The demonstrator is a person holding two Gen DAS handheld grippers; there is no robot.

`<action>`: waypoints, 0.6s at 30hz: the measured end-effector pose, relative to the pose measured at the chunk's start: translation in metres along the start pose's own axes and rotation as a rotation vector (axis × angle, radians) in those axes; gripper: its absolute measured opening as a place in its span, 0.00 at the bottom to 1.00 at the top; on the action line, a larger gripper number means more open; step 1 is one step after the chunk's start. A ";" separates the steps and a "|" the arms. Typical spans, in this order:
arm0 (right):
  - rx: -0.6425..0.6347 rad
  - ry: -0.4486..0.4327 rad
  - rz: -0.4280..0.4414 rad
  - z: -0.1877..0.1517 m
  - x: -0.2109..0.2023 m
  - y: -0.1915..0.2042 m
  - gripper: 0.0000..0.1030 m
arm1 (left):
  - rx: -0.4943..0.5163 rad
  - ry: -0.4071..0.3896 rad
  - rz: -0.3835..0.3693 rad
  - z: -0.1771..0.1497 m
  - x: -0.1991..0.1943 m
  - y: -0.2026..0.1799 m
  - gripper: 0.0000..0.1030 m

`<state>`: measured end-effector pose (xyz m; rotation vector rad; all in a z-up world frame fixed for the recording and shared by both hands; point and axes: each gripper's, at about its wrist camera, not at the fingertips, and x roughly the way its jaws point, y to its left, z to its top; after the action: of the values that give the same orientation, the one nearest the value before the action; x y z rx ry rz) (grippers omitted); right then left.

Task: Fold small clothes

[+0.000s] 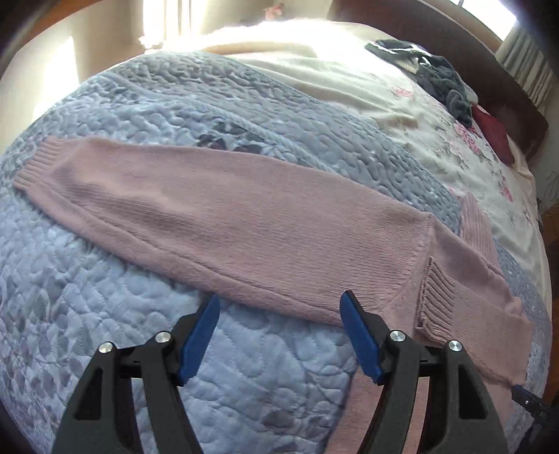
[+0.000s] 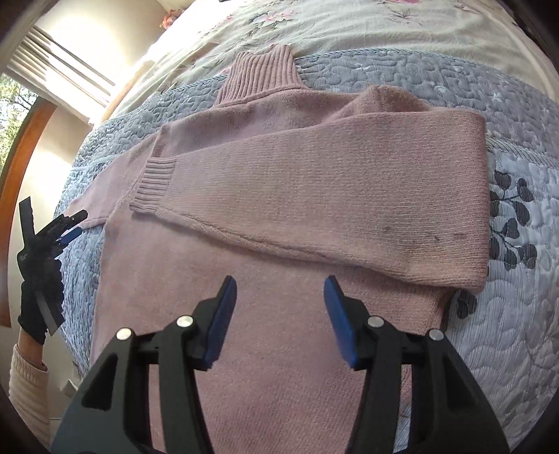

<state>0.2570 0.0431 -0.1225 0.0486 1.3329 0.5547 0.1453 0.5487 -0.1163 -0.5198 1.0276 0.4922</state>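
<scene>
Far left on the blue quilt [image 1: 87,286] lies the pink sweater's [image 2: 279,314] outstretched sleeve [image 1: 209,209], flat, cuff [image 1: 38,157] at the far-left end. I've got the left gripper [image 1: 279,335] w/ its blue pads spread wide, nothing between them, poised just at the sleeve's near edge, roughly mid-length to shoulder end. Can't tell if a pad touches the knit.

Moving right: the sweater body lies flat on the quilt, collar [image 2: 262,73] pointing far, toward the floral sheet [image 2: 349,31]. The other sleeve [image 2: 314,209] is already folded across the chest, its cuff [image 2: 153,185] ending near the left side. So I'd judge the step in hand is folding the outstretched sleeve in to match.

Right gripper [image 2: 279,321] hangs over the lower body, pads apart, holding nothing.

To do it well, imo: pinch the sleeve nearer the cuff, not the middle, so it doesn't sag; lift only enough to clear, carry it right across the chest, lay it parallel over the folded sleeve. Right gripper could pin the body near the shoulder seam so the knit doesn't drag. Risk: thick knit slipping, or disturbing the sleeve already down.

Far right, dark clothes [image 1: 443,77] piled on the bed, well apart.
</scene>
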 end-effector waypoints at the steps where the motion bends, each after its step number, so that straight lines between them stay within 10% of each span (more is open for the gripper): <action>1: -0.009 0.008 0.000 -0.002 0.005 0.003 0.51 | -0.044 -0.003 0.009 0.004 0.001 0.021 0.69; 18: -0.022 0.053 -0.035 -0.005 0.045 0.009 0.51 | -0.499 -0.139 -0.215 0.055 0.030 0.169 0.69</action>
<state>0.2548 0.0676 -0.1613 -0.0069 1.3768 0.5442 0.0921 0.7178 -0.1498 -1.0138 0.7016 0.5850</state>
